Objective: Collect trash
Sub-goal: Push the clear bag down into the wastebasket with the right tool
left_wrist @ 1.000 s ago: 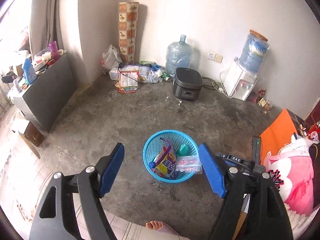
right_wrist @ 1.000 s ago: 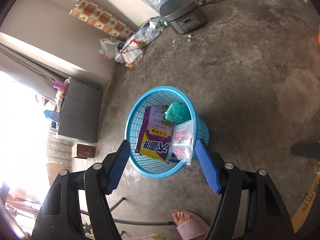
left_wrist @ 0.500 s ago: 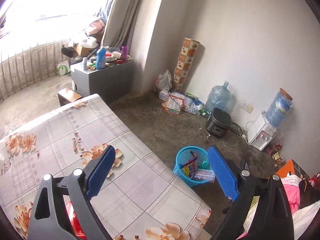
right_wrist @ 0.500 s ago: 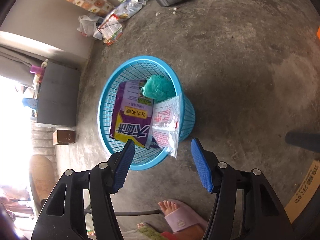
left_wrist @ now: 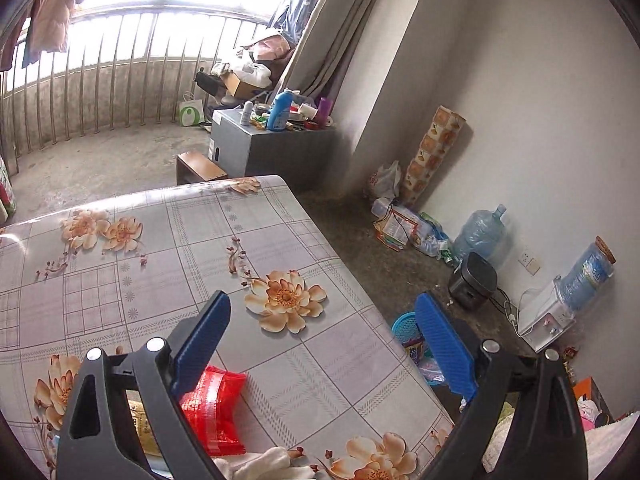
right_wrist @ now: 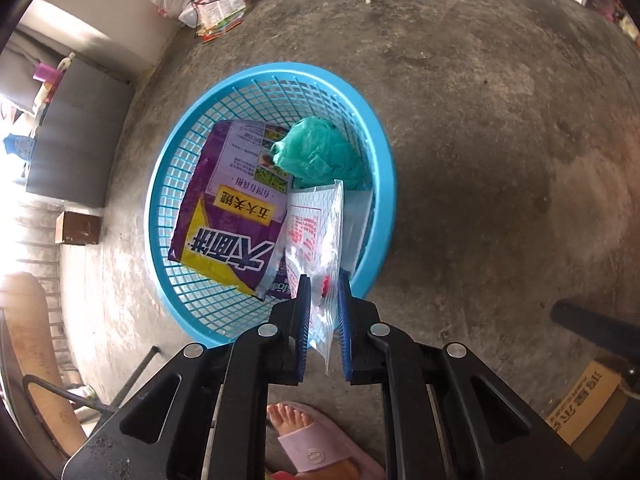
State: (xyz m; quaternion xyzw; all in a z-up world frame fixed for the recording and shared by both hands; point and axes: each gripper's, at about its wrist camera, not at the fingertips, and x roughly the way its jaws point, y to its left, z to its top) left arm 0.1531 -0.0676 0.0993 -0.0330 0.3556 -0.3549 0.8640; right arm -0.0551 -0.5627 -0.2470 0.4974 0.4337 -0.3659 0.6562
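A blue mesh basket (right_wrist: 192, 168) stands on the concrete floor and holds a purple and yellow packet (right_wrist: 236, 224), a crumpled green bag (right_wrist: 316, 152) and a clear plastic bag with red print (right_wrist: 316, 232) that leans over the rim. My right gripper (right_wrist: 323, 294) is shut on the lower end of the clear bag, right above the basket's near rim. My left gripper (left_wrist: 320, 340) is open and empty above the floral table (left_wrist: 160, 240). A red packet (left_wrist: 216, 412) lies on the table under its left finger. The basket (left_wrist: 404, 326) shows past the table's edge.
A foot in a pink slipper (right_wrist: 316, 444) stands just behind the basket. A black rice cooker (left_wrist: 472, 280), water bottles (left_wrist: 480, 234) and a pile of bags (left_wrist: 404, 224) line the wall. A grey cabinet (left_wrist: 256, 148) stands beyond the table. A cardboard box (right_wrist: 584, 400) lies at right.
My right gripper has dropped closer to the basket and closed on the clear bag. My left gripper has swung up and left, from over the basket to over the floral table.
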